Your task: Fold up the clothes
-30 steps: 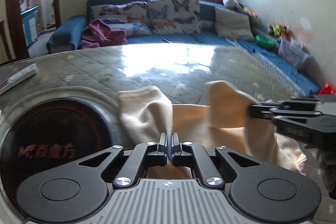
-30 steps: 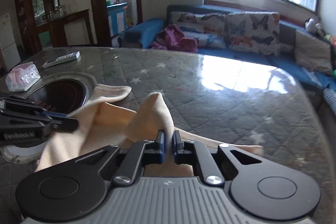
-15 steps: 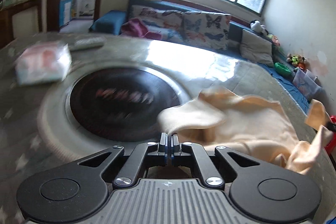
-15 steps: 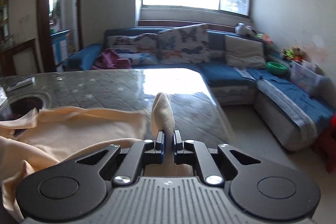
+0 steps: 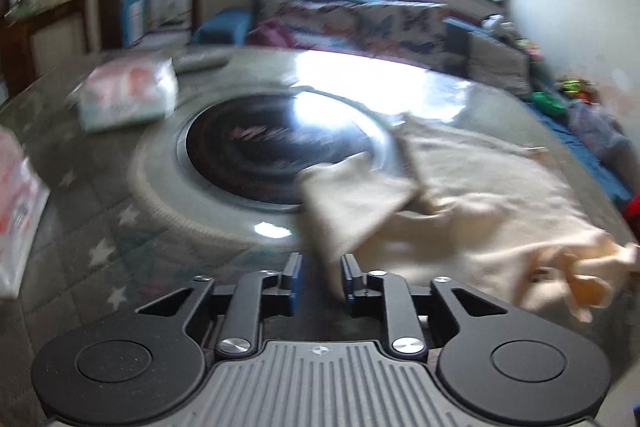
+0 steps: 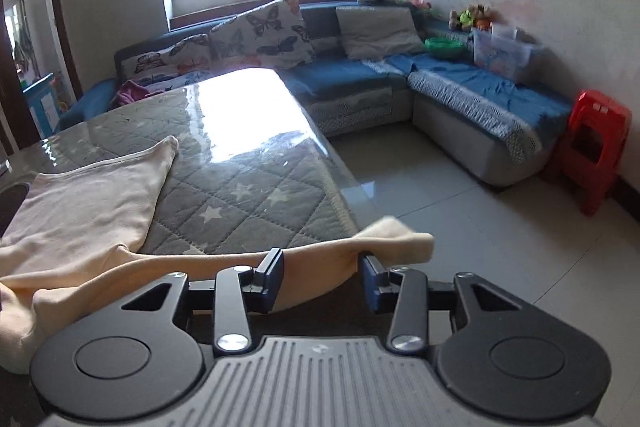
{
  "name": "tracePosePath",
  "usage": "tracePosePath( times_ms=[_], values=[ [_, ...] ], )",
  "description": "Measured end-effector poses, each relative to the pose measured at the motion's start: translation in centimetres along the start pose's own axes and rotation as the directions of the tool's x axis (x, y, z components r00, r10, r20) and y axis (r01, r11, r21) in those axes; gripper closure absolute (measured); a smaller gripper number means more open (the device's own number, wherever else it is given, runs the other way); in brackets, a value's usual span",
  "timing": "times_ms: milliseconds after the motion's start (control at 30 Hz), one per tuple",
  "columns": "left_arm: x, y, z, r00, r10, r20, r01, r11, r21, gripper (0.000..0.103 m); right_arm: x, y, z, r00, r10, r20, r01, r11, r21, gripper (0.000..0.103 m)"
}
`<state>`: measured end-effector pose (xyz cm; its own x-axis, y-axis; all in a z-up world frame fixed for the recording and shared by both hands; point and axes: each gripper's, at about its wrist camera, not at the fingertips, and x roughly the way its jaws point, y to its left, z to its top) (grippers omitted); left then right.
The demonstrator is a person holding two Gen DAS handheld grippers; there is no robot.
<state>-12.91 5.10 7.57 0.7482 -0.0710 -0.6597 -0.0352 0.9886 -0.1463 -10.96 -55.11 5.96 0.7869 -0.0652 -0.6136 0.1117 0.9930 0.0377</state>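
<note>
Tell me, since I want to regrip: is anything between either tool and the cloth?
Nothing visible. The cloth already lies between the open fingers of the right tool, and a flap lies between those of the left tool.

The garment (image 6: 84, 203) covers the table's (image 6: 248, 183) near left part; the far and right quilted surface lies bare. Left of the garment, a round dark hob (image 5: 276, 155) sits in the table, with a tissue pack (image 5: 128, 99) beyond it and another packet (image 5: 16, 215) at the left edge. Open floor (image 6: 460, 227) lies beyond the table's right edge.
</note>
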Motion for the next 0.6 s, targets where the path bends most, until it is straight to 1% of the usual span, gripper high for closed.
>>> tracePosePath(
  times_ms=[67,133,200,233,267,300,333,400,433,500,567,600],
  values=[
    [-0.5,-1.9,0.1,0.997,-0.069,0.017,0.068,0.996,0.051,0.07,-0.9,0.8,0.2,0.999,0.025,0.022,-0.024,0.999,-0.033,0.061],
    [-0.4,-4.3,0.2,0.99,-0.143,0.015,0.141,0.984,0.111,0.067,-1.8,3.5,1.3,0.993,0.108,0.044,-0.103,0.99,-0.095,0.061],
    [0.1,-6.7,0.2,0.977,-0.211,0.005,0.207,0.963,0.172,0.062,-2.3,5.8,1.8,0.978,0.203,0.045,-0.193,0.969,-0.157,0.061],
    [0.4,-7.8,0.1,0.97,-0.243,-0.003,0.239,0.95,0.203,0.061,-2.5,6.9,2.0,0.967,0.251,0.037,-0.241,0.954,-0.178,0.061],
    [0.7,-9.0,0.1,0.962,-0.272,-0.012,0.267,0.935,0.232,0.059,-2.4,8.1,2.1,0.95,0.312,0.015,-0.303,0.933,-0.195,0.061],
    [1.2,-10.1,-0.1,0.957,-0.289,-0.022,0.285,0.923,0.259,0.059,-2.3,9.4,2.2,0.927,0.375,-0.012,-0.369,0.905,-0.21,0.061],
    [1.6,-11.0,-0.2,0.952,-0.304,-0.032,0.3,0.911,0.283,0.059,-2.3,10.7,2.1,0.906,0.421,-0.039,-0.418,0.878,-0.234,0.061],
    [2.3,-11.7,-0.6,0.95,-0.308,-0.049,0.308,0.901,0.306,0.059,-2.2,13.2,1.6,0.862,0.498,-0.096,-0.503,0.816,-0.284,0.061],
    [2.6,-12.1,-0.8,0.949,-0.31,-0.057,0.312,0.896,0.317,0.059,-2.3,14.3,1.3,0.848,0.516,-0.119,-0.525,0.79,-0.318,0.061],
    [3.3,-12.8,-1.2,0.947,-0.314,-0.073,0.32,0.885,0.34,0.061,-2.3,16.4,0.6,0.829,0.534,-0.165,-0.553,0.743,-0.377,0.061],
    [4.0,-13.4,-1.5,0.944,-0.316,-0.089,0.327,0.874,0.36,0.061,-2.3,17.5,0.0,0.816,0.545,-0.194,-0.572,0.714,-0.404,0.062],
    [4.1,-13.5,-1.7,0.945,-0.313,-0.094,0.326,0.873,0.364,0.062,-2.3,18.3,-0.7,0.804,0.554,-0.217,-0.589,0.69,-0.421,0.062]
  ],
)
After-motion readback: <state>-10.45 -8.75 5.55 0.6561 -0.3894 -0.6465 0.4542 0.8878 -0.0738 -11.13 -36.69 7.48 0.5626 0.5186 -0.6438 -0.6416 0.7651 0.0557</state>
